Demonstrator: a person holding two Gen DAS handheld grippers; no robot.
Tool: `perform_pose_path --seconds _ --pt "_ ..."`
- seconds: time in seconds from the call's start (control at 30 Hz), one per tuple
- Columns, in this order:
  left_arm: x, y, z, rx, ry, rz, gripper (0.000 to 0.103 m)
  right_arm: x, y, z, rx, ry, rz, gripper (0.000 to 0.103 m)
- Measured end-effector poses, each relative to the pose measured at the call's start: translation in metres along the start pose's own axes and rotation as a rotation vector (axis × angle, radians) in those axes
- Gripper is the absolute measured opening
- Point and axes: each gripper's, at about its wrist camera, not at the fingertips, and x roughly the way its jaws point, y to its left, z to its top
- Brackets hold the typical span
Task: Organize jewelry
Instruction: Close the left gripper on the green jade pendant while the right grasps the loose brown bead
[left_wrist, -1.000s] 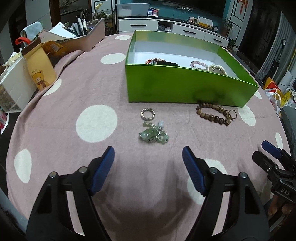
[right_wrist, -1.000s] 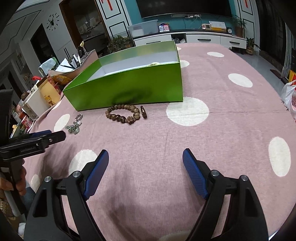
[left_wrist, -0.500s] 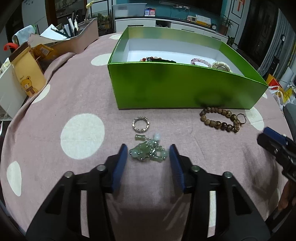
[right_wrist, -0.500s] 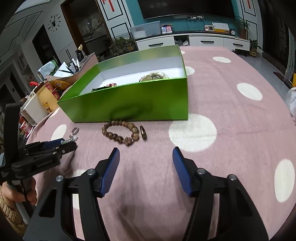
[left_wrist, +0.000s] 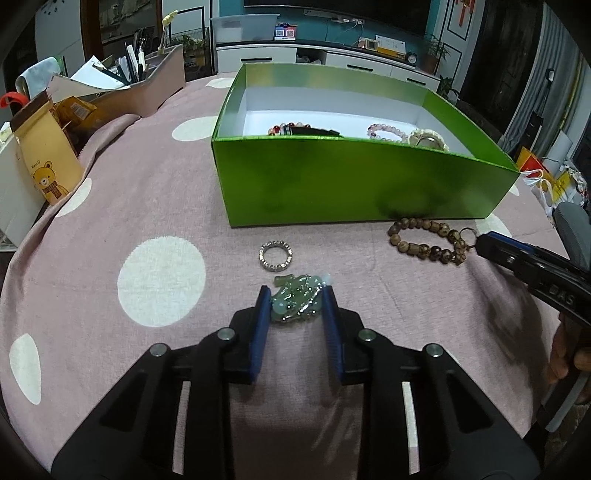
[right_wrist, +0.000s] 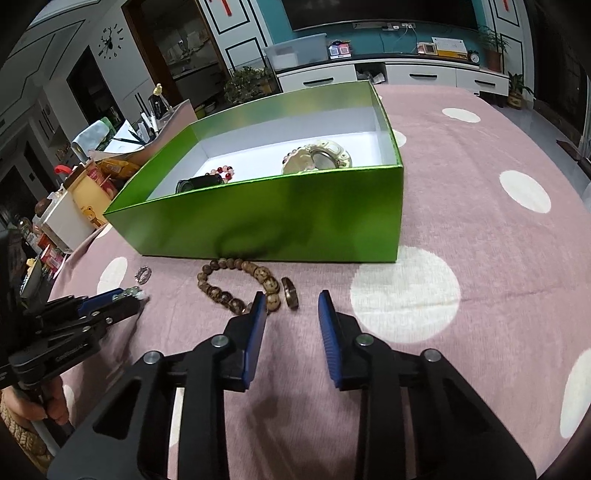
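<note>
A pale green jade-like bracelet of glossy carved stones and small silvery links (left_wrist: 295, 299) lies bunched on the pink, nubbly polka-dot tablecloth (left_wrist: 155, 184). The left gripper (left_wrist: 295, 295) has just been closing; its blue ribbed pads now sit against both sides of the bracelet, gripping it on the cloth. Just beyond it, at twelve o'clock, lies a small silver ring studded with tiny stones (left_wrist: 276, 255), apart from the bracelet. At two o'clock, near the glossy green cardboard box with a white inside (left_wrist: 351, 184), rests a brown bracelet of round, mottled wooden beads (right_wrist: 236, 282).

The right gripper (right_wrist: 291, 299) points steeply down at the cloth; its jaws have just been closing too, yet they hold nothing. Its left pad tip is beside the wooden beads, and a dark brown band ring (right_wrist: 290, 292) lies between the pad tips, untouched. Inside the box lie beaded bracelets and a cream carved round piece (right_wrist: 317, 157).
</note>
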Motion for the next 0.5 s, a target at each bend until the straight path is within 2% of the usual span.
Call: perform_pose_path --seconds 0.13,0.23,0.3,0.37,0.5 --pt "-0.005 0.001 0.002 0.000 -0.011 -0.013 0.028 0.008 -0.001 0.005 -0.002 0.014 -0.002 0.027" --pt "-0.006 0.001 0.003 -0.004 -0.010 -0.018 0.028 0.013 -0.004 0.007 0.007 0.029 0.001 0.020" --pt "-0.007 0.001 0.003 -0.008 -0.010 -0.019 0.028 0.014 -0.004 0.007 0.003 0.030 0.001 0.010" --pt "-0.007 0.002 0.004 -0.013 -0.006 -0.020 0.028 0.012 -0.005 0.006 0.006 0.021 -0.004 0.004" --pt "-0.011 0.002 0.004 -0.017 -0.010 -0.025 0.028 0.001 -0.009 0.005 0.019 -0.004 -0.007 0.004"
